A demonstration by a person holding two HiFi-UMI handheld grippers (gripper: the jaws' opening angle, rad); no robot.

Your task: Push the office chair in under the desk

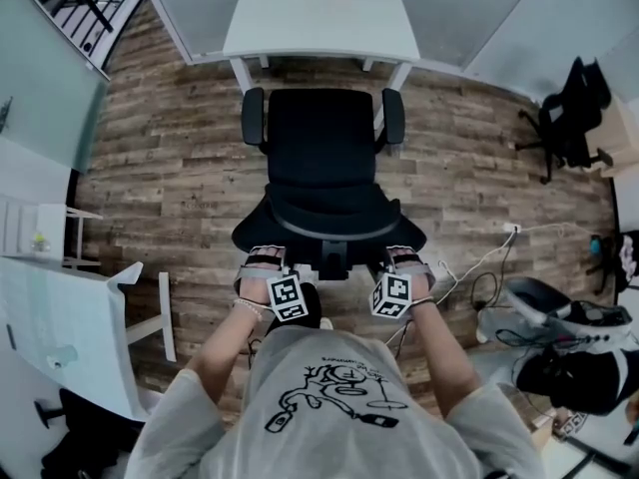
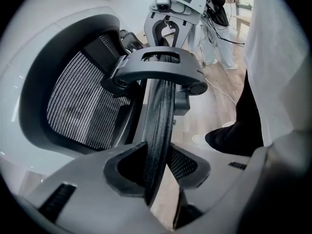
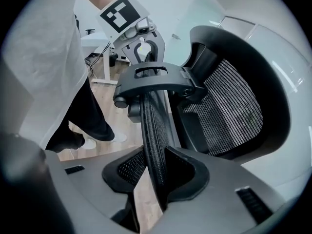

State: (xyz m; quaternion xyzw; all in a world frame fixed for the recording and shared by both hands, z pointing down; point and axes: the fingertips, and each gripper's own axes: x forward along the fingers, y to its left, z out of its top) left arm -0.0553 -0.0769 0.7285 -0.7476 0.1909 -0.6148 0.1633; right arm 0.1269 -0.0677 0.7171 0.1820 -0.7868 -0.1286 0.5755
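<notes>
The black office chair [image 1: 324, 153] stands on the wooden floor facing the white desk [image 1: 319, 23], its seat just short of the desk's front edge and its armrests beside the desk legs. I stand behind it. My left gripper [image 1: 262, 263] and right gripper [image 1: 404, 260] both sit on the upper edge of the backrest [image 1: 329, 223]. In the left gripper view the left gripper [image 2: 158, 165] is shut on the backrest's mesh rim [image 2: 163, 111]. In the right gripper view the right gripper [image 3: 156, 172] clamps the same rim [image 3: 153, 126] from the other side.
A second black chair [image 1: 569, 118] stands at the far right. Another white desk [image 1: 60, 317] is at the near left. Cables [image 1: 479, 267] and bags [image 1: 559, 312] lie on the floor to my right. Glass partitions enclose the desk bay.
</notes>
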